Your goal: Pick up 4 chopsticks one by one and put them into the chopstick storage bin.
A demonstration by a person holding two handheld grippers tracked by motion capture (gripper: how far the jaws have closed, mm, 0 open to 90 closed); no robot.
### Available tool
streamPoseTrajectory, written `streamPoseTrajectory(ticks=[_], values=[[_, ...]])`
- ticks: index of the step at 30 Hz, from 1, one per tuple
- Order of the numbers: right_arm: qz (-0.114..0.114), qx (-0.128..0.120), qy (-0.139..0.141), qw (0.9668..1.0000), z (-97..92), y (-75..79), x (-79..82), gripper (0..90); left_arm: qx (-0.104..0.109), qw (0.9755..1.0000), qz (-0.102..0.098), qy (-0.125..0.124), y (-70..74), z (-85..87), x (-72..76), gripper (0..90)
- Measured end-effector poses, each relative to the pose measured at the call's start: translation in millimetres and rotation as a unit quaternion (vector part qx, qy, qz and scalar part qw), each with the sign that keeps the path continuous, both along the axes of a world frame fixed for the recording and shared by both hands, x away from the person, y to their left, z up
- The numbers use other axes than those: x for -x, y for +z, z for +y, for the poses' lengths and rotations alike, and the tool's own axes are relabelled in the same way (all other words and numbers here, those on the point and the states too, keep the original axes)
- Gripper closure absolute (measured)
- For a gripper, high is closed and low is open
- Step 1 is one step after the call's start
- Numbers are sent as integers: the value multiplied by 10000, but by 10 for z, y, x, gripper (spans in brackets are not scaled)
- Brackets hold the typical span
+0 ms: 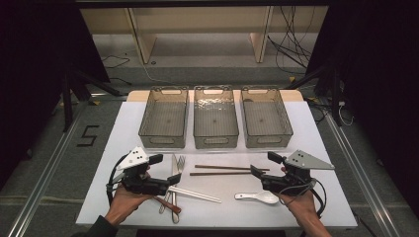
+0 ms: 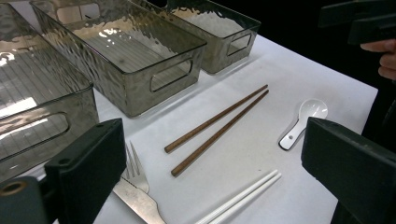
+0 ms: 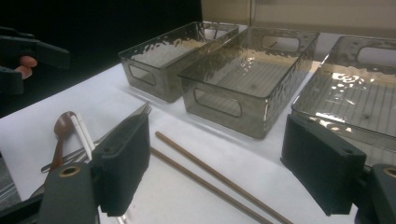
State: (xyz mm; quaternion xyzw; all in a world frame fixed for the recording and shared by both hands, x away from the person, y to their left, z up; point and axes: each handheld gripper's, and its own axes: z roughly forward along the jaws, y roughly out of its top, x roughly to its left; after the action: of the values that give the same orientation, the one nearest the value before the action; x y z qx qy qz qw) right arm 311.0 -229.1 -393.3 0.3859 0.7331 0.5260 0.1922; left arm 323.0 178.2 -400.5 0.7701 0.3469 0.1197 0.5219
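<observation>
Both grippers hover low over the near part of a white table (image 1: 316,148). My left gripper (image 1: 165,169) is open beside a fork (image 1: 181,162) and a knife (image 1: 174,165), with nothing between its jaws. My right gripper (image 1: 265,164) is open too, just right of two brown chopsticks (image 1: 225,170). A white spoon (image 1: 258,197) lies in front of it. White chopsticks (image 1: 195,194) and a brown spoon (image 1: 168,203) lie near the left hand. The left gripper view has the fork (image 2: 134,172), brown chopsticks (image 2: 217,126) and white spoon (image 2: 303,119) ahead of its jaws.
Three clear grey bins stand side by side at the back of the table: left (image 1: 163,140), middle (image 1: 216,139), right (image 1: 268,139), all with nothing in them. Dark stands and cables flank the table on the floor.
</observation>
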Motion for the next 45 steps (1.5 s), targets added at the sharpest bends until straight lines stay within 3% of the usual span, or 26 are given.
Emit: streamPoseTrajectory(ticks=[5,14,15,20,22,28,29,30,35,38,45], values=[[-8,-43,-19,10000,-11,6,-2,251,-93,9999,26,-95,-3,-23,-4,65],[22,-35,77,10000,5,1,-9,258,-520,9981,3,-343,50,-79,-32,69],[18,-35,69,10000,3,2,-7,259,-650,9971,13,-401,65,-110,-39,69],[23,-32,56,10000,-2,2,-8,259,-848,9951,48,-501,76,-157,-74,67],[14,-45,65,10000,-1,4,-6,260,-1043,9932,38,-515,87,-170,-93,67],[17,-66,77,9999,-8,4,-12,265,-1344,9893,65,-555,102,-166,-196,67],[20,-67,82,9999,-7,4,-12,265,-1468,9875,118,-559,91,-173,-229,67],[19,-66,87,9999,-6,5,-11,265,-1468,9875,118,-559,91,-173,-229,68],[24,-81,97,9999,-10,8,-10,265,-1904,9795,189,-634,49,-216,-273,69],[20,-92,103,9999,-12,9,-10,265,-2001,9774,201,-655,32,-221,-284,69],[27,-101,118,9999,-12,10,-13,264,-2432,9657,342,-841,-20,-231,-307,68]])
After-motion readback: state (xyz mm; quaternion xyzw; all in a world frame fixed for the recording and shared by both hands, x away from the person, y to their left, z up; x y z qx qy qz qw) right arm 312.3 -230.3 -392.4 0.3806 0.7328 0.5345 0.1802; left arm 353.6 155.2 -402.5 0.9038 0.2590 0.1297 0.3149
